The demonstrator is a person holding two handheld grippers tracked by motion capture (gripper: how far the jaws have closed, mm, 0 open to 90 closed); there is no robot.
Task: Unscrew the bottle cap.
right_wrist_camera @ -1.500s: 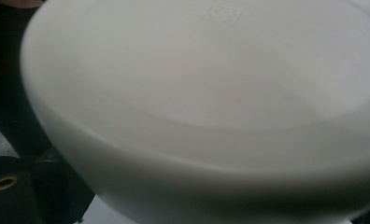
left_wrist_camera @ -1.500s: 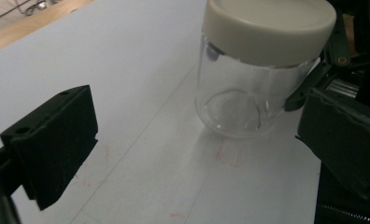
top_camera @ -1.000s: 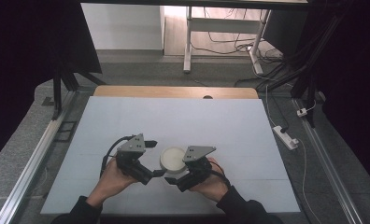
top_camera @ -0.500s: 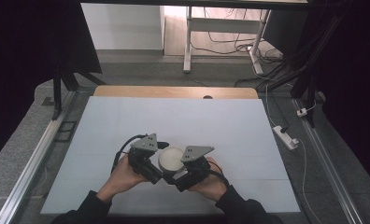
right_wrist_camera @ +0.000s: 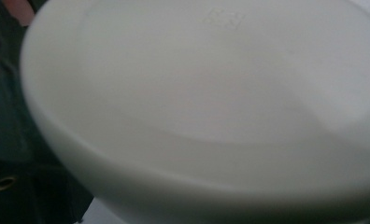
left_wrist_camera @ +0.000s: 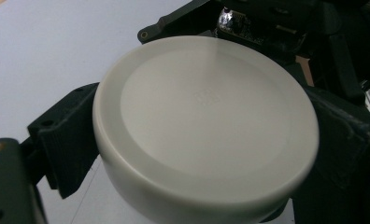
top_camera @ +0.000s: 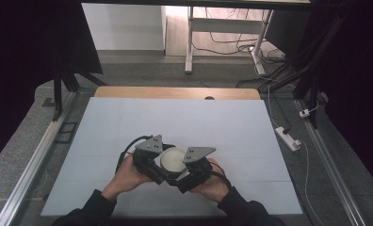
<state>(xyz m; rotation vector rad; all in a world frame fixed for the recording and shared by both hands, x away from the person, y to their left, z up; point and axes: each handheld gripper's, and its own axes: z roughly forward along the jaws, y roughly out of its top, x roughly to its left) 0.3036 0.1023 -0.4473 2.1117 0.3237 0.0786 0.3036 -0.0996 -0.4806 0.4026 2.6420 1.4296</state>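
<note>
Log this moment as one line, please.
scene: white round lid on table | left claw: jaws flank lid | right claw: at lid, grip unclear | stage: two-handed hold

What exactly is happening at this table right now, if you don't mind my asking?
A person holds a gripper in each hand over a light grey table. Both the left gripper and the right gripper meet around a round white lid-like disc near the table's front edge. In the left gripper view its black jaws flank the disc's sides.
</note>
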